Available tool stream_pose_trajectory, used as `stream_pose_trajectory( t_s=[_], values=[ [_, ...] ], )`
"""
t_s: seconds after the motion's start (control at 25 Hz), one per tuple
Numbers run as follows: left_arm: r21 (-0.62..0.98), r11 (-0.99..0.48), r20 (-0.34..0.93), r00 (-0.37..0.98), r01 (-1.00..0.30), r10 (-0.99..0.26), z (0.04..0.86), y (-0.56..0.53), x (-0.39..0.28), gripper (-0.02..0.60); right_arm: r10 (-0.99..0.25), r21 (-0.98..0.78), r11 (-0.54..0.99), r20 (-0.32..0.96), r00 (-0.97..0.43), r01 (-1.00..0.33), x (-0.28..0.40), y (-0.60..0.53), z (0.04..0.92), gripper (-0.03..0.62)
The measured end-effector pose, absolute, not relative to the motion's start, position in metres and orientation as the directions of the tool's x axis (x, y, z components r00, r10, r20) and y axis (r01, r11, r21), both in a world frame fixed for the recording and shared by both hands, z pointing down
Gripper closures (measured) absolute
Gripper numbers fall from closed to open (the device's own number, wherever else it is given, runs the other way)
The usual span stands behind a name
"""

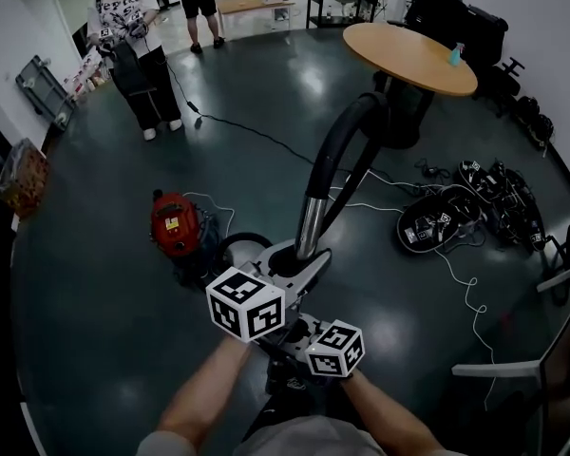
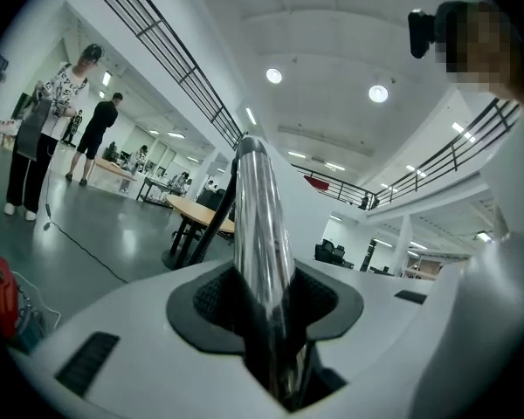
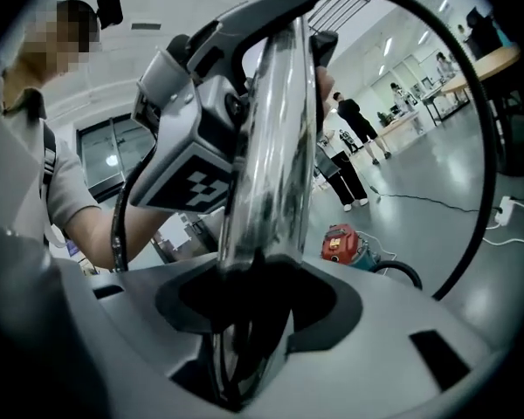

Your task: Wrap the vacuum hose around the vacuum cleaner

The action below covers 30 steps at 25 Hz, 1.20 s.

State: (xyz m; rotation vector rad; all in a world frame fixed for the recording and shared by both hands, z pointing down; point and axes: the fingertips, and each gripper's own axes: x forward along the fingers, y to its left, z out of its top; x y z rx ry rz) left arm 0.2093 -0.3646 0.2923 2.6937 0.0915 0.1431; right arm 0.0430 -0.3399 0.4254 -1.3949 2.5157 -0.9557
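Holding the chrome tube (image 1: 311, 221) of the vacuum hose (image 1: 347, 126): my left gripper (image 2: 266, 308), fingers clamped on the tube. Right gripper (image 3: 244, 321): fingers set wider around the same tube, nearer me; I see no firm press. Hose: arches above the tube. Red vacuum cleaner (image 1: 174, 223): on the floor, left of the tube.

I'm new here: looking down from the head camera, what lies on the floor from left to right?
vacuum → metal tube → black gear pile
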Motion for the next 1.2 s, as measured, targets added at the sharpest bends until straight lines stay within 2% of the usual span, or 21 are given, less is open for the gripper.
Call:
stream_pose_trajectory(
  t_s=[0.12, 0.16, 0.44, 0.64, 0.88, 1.2],
  values=[
    [0.463, -0.886, 0.046, 0.997, 0.028, 0.055, 0.287, -0.367, 0.216, 0.428, -0.811, -0.529, 0.354, 0.238, -0.535, -0.772, 0.049, -0.341, 0.428, 0.417],
    [0.465, -0.885, 0.041, 0.998, 0.024, 0.049, 0.287, -0.368, 0.218, 0.428, -0.812, -0.510, 0.345, 0.258, -0.523, -0.788, 0.052, -0.341, 0.430, 0.486],
    [0.472, -0.882, 0.040, 0.999, 0.004, 0.026, 0.284, -0.359, 0.245, 0.426, -0.776, -0.518, 0.383, 0.269, -0.571, -0.765, 0.077, -0.324, 0.424, 0.496],
    [0.414, -0.904, 0.141, 0.988, -0.109, -0.055, 0.289, -0.350, 0.267, 0.420, -0.734, -0.546, 0.430, 0.252, -0.631, -0.719, 0.095, -0.304, 0.417, 0.494],
    [0.304, -0.933, 0.233, 0.965, -0.194, -0.124, 0.301, -0.334, 0.284, 0.265, -0.662, -0.554, 0.512, 0.232, -0.712, -0.657, 0.111, -0.282, 0.420, 0.494],
    [0.248, -0.903, 0.356, 0.900, -0.352, -0.252, 0.332, -0.318, 0.271, 0.227, -0.553, -0.604, 0.589, 0.184, -0.812, -0.538, 0.115, -0.255, 0.435, 0.494]
  ],
)
